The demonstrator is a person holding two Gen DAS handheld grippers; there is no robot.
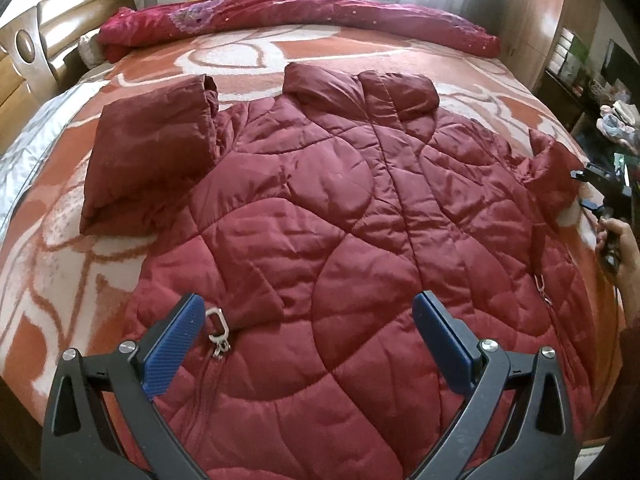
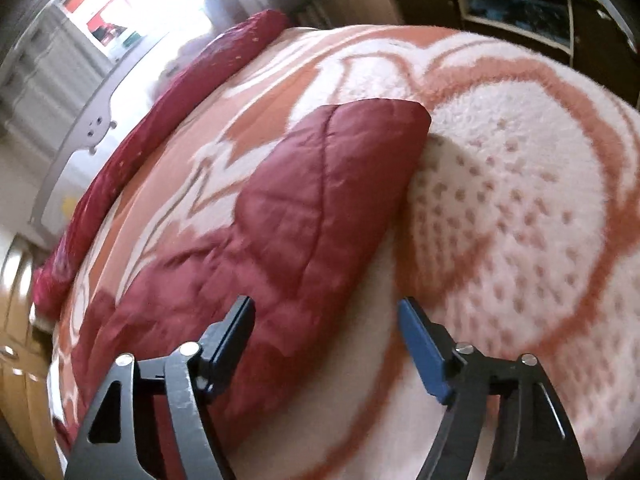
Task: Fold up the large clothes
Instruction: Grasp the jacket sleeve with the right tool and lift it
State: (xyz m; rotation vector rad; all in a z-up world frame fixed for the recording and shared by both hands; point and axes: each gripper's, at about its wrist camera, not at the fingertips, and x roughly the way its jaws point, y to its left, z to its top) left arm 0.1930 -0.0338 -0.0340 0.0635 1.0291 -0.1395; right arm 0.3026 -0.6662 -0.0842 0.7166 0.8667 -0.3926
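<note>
the quilted maroon jacket [image 1: 320, 216] lies spread flat, front up, on the bed's orange-and-white blanket [image 1: 72, 264], collar toward the far side. the left gripper [image 1: 308, 320] hovers over the jacket's near hem, jaws wide apart and holding nothing; the padded front panel fills the gap between its blue pads [image 1: 176, 344]. a metal zipper pull [image 1: 218, 330] lies just beside the left pad. the left sleeve [image 1: 148, 160] is folded back on itself beside the body.

the right gripper [image 2: 326, 330] is tilted, pointing along the right sleeve [image 2: 320, 200], jaws wide apart and empty; the sleeve edge runs between them, the right finger over bare blanket. in the left wrist view the right hand [image 1: 618, 248] grips its handle at the bed's right edge. a rolled red quilt [image 1: 288, 20] lies along the far side.
</note>
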